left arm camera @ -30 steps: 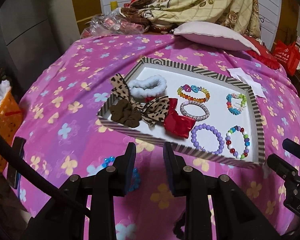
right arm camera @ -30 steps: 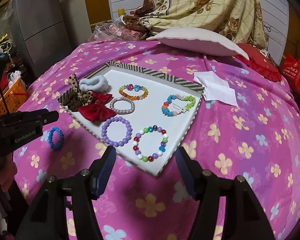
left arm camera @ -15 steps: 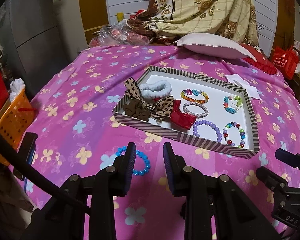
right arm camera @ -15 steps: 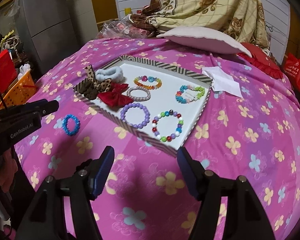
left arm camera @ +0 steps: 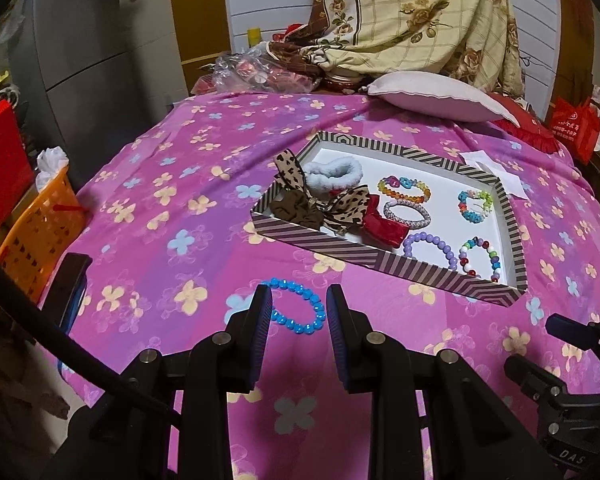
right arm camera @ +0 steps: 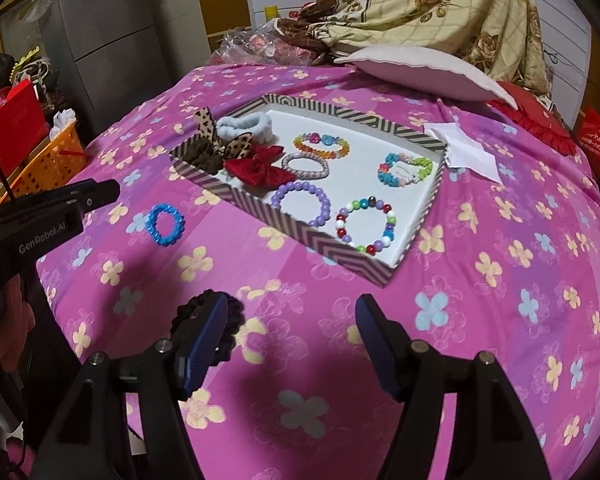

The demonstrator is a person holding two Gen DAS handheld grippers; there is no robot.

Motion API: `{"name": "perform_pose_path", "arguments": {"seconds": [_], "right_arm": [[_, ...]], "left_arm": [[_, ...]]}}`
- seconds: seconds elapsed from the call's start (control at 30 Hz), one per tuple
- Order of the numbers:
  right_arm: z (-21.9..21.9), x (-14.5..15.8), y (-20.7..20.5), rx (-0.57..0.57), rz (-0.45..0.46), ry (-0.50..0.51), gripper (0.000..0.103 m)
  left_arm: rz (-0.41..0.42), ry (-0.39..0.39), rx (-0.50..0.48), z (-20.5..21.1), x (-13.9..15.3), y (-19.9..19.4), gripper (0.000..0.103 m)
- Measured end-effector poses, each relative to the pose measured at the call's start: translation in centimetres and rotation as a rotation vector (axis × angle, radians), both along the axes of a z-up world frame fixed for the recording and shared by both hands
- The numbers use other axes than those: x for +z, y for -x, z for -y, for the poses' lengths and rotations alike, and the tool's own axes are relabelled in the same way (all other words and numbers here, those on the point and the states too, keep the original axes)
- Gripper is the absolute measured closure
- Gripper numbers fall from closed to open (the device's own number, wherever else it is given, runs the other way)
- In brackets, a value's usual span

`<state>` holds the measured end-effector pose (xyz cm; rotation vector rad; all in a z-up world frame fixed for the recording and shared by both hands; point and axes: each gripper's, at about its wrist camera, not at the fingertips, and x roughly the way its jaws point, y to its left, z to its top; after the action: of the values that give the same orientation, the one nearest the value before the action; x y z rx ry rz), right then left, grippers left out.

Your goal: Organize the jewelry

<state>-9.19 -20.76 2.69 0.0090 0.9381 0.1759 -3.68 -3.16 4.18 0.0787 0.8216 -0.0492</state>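
A striped tray (left arm camera: 384, 268) (right arm camera: 300, 236) lies on the pink flowered cloth and holds several bead bracelets, hair bows and a white scrunchie (left arm camera: 332, 174). A blue bead bracelet (left arm camera: 298, 306) (right arm camera: 165, 224) lies on the cloth outside the tray, in front of its near left side. My left gripper (left arm camera: 294, 304) is open and empty, just above and behind that bracelet. My right gripper (right arm camera: 292, 312) is open wide and empty, nearer than the tray's front corner. A black scrunchie (right arm camera: 230, 320) lies on the cloth by the right gripper's left finger.
A pink cushion (left arm camera: 436, 94) and a white paper (right arm camera: 466, 152) lie beyond the tray. An orange basket (left arm camera: 40, 232) stands off the left edge of the table. A dark phone-like object (left arm camera: 70, 284) sits at the left edge. Bedding is piled at the back.
Both grippers have drawn back and up from the tray. The blue bracelet now shows between the left fingers and the black scrunchie has come into the right wrist view.
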Motion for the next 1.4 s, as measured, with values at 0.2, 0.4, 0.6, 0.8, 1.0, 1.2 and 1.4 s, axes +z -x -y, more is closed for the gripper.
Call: {"name": "perform_pose_path", "arguments": {"seconds": [0.2,0.4,0.6,0.8,1.0,1.2,1.4], "right_arm": [[-0.6,-0.1,0.3,0.013,-0.006,-0.002,0.031],[-1.1,-0.3,0.4,0.023,-0.015,0.008,0.031],[-1.4,-0.7,0.6,0.030,-0.026,0.012,0.031],[-1.6,-1.8,0.8,0.041,-0.054,0.016,0.030],[-2.4,-3.0,0.3,0.068,-0.071,0.018,0.030],[-4.5,-4.7,-0.9,0.109,-0.063,0.057,0.031],[-5.4,-6.6,-1.5,0.133,-0.088,0.100,0.047]], "left_arm": [[-0.008,0.001,0.006,-0.5,-0.4,0.5,0.054],[-0.015,0.003,0.016,-1.0,-0.6,0.8,0.054],[-0.039,0.020,0.023,-1.8,-1.1,0.7,0.054],[-0.132,0.139,0.051,-4.8,-1.9,-0.6,0.054],[-0.200,0.211,0.121,-8.6,-3.4,-2.2,0.054],[-0.283,0.289,0.161,-10.5,-5.3,-3.7,0.050],[-0.306,0.292,0.172,-9.7,-6.6,-5.4,0.049]]}}
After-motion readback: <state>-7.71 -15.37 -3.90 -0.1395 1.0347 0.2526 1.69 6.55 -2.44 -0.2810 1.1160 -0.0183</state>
